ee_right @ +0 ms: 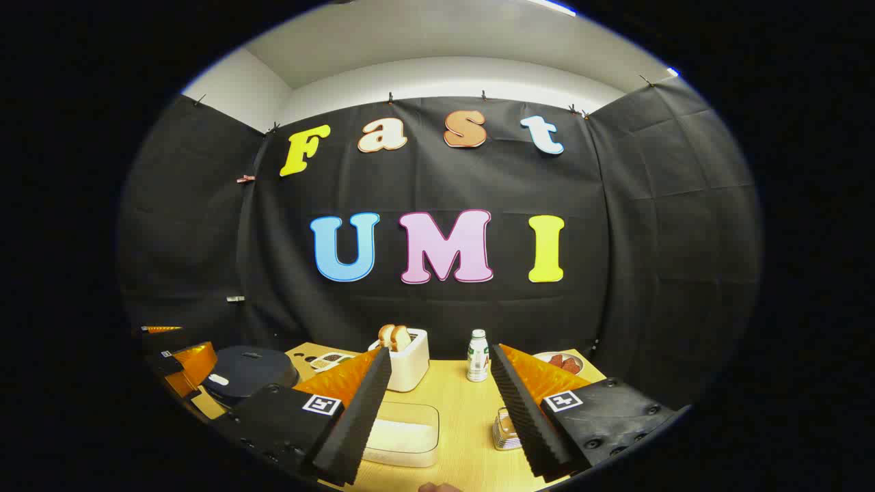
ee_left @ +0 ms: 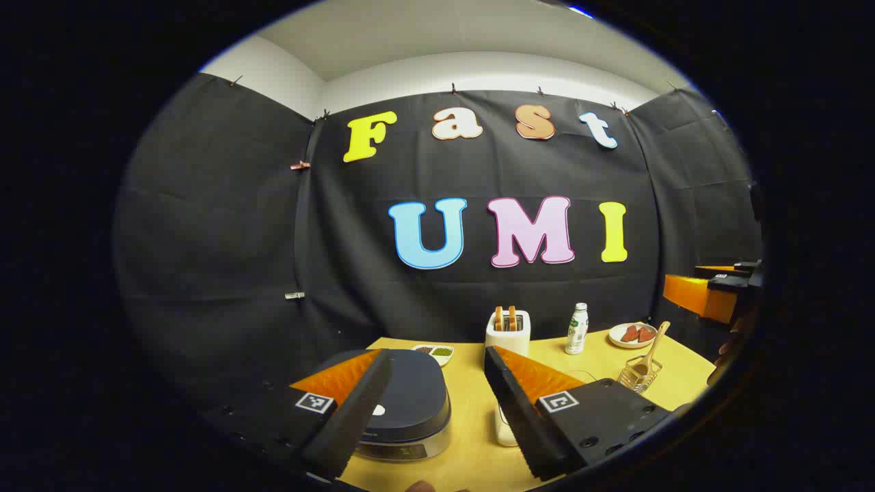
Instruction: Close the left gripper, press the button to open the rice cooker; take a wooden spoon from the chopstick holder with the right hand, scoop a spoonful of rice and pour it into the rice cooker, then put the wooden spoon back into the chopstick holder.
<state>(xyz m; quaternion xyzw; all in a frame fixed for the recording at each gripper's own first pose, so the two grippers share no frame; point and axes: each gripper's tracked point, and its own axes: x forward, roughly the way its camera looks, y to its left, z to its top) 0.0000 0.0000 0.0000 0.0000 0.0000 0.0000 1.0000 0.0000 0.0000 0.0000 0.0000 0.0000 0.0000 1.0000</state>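
left gripper (ee_left: 437, 403): I read the jaws as wide apart, nothing between them. It hangs over the near left part of the table, above and just in front of the rice cooker.
right gripper (ee_right: 437, 417): jaws apart too, empty. I see it over the near middle of the table, with the rice container below its left finger.
rice cooker (ee_left: 410, 396): dark lid down, flat, shut. Sits at the table's left; the left finger overlaps its near edge in the left gripper view. In the right gripper view it is far left (ee_right: 249, 372), with the other gripper beside it.
button: small pale mark on the lid front (ee_left: 378, 410), just beside the left finger. I see no contact.
wooden spoon (ee_left: 649, 355): standing in the chopstick holder, handle leaning up and to the right.
chopstick holder (ee_left: 639, 374): wire basket at the table's right, near the plate. In the right gripper view it is partly hidden behind the right finger (ee_right: 504, 430).
rice container (ee_right: 403, 434): clear box with white rice, centre front, open top.
toaster (ee_left: 508, 331): white, two slices up, at the back.
bottle (ee_left: 577, 329): upright, right of the toaster.
plate (ee_left: 632, 335): back right, red pieces on it.
small dish (ee_left: 434, 352): two compartments, behind the cooker.
table (ee_left: 472, 451): yellow wood top.
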